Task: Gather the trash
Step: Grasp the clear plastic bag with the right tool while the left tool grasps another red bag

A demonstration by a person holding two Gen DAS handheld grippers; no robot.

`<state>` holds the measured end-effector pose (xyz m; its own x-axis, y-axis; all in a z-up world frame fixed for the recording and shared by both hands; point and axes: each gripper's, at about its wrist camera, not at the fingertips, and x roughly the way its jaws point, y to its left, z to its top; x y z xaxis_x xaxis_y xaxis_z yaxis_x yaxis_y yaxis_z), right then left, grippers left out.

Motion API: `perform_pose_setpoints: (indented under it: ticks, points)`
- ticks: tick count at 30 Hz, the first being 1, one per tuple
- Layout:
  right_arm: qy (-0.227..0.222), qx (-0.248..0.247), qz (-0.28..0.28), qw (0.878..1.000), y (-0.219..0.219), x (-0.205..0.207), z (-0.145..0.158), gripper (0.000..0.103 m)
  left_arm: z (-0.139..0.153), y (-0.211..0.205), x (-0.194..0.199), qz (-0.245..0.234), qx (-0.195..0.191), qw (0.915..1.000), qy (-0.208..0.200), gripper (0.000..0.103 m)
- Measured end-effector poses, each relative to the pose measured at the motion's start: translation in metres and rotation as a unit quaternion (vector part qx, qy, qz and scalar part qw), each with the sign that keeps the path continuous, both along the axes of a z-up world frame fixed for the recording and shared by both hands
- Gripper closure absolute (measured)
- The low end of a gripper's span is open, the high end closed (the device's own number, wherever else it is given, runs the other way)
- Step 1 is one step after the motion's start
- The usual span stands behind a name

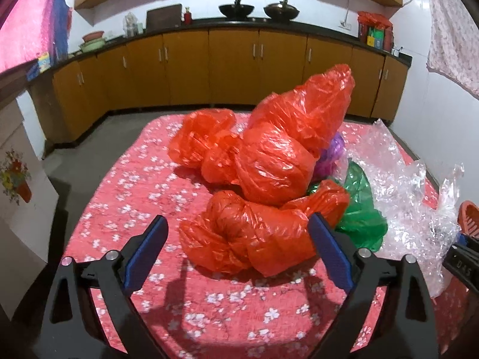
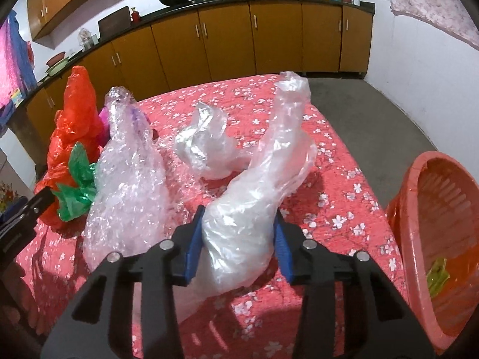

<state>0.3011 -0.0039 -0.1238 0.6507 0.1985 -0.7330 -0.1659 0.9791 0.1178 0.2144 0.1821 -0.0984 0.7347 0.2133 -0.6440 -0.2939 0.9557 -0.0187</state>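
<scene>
Translucent white crumpled plastic bag (image 2: 239, 233), on the red floral tablecloth (image 2: 344, 197) beside the orange slotted basket (image 2: 434, 239), is clamped by the right gripper (image 2: 239, 224). A knotted red plastic bag (image 1: 248, 239) is straddled by the spread left gripper (image 1: 236, 227).

Three red plastic bags (image 1: 269, 167) and one green bag (image 1: 359, 209) are counted. Three clear plastic bags (image 2: 239, 233), one purple bag (image 1: 332, 158) and one orange basket (image 2: 443, 233) are seen.

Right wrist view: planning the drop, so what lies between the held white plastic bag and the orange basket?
Only bare floral red cloth separates the white plastic bag from the orange slotted basket, in the right wrist view.
</scene>
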Motion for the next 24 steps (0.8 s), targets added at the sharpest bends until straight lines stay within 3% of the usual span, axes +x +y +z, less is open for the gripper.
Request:
perform_pose_setpoints:
  ticks: [10,13,16,24]
  points:
    - [0.002,0.003,0.001,1.000,-0.003,-0.005,0.001,0.065,-0.005,0.001,0.010,-0.020,-0.025,0.9994,0.016,0.013]
    - [0.000,0.000,0.003,1.000,-0.001,-0.003,0.003,0.066,-0.005,-0.002,0.010,-0.037,-0.026,0.9989,0.015,0.028]
    - [-0.003,-0.003,0.004,1.000,-0.003,-0.006,0.003,0.068,-0.003,-0.007,0.007,-0.042,-0.009,0.9990,0.008,0.037]
    - [-0.014,-0.015,-0.001,1.000,-0.011,-0.020,0.005,0.069,0.001,-0.010,-0.006,-0.036,0.013,0.9993,0.005,0.046]
